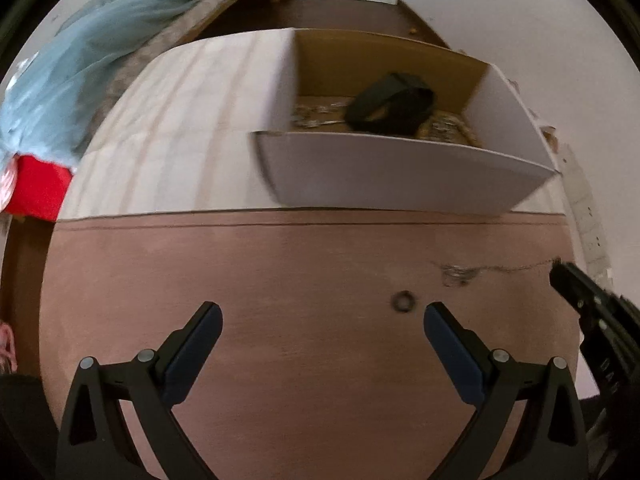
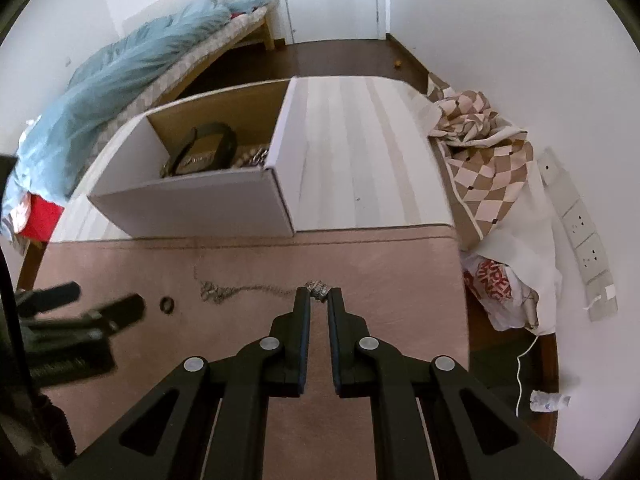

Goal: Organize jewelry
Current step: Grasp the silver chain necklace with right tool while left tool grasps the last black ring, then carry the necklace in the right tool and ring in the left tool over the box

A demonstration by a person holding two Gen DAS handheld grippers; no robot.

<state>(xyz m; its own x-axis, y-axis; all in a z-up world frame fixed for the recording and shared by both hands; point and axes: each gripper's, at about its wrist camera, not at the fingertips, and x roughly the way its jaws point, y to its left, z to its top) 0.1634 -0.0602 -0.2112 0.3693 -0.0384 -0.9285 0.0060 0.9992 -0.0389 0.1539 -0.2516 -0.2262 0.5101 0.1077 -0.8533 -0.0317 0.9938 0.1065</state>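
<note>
A thin chain necklace (image 2: pixel 240 290) lies stretched across the pink mat (image 2: pixel 360 264); it also shows in the left wrist view (image 1: pixel 460 274). My right gripper (image 2: pixel 319 294) is nearly shut, its tips pinching the chain's clustered end (image 2: pixel 318 289). A small dark ring (image 1: pixel 404 301) lies on the mat just ahead of my left gripper (image 1: pixel 322 316), which is open and empty; the ring shows in the right wrist view too (image 2: pixel 167 305). An open white cardboard box (image 1: pixel 400 176) holds a black band (image 1: pixel 392 106) and several pieces of jewelry.
The box (image 2: pixel 192 204) stands on a striped white cloth (image 2: pixel 352 152) behind the mat. A checked cloth (image 2: pixel 480 152) is heaped at the right edge. A bed with a blue blanket (image 2: pixel 132 68) lies beyond, and wall sockets (image 2: pixel 580 232) at the right.
</note>
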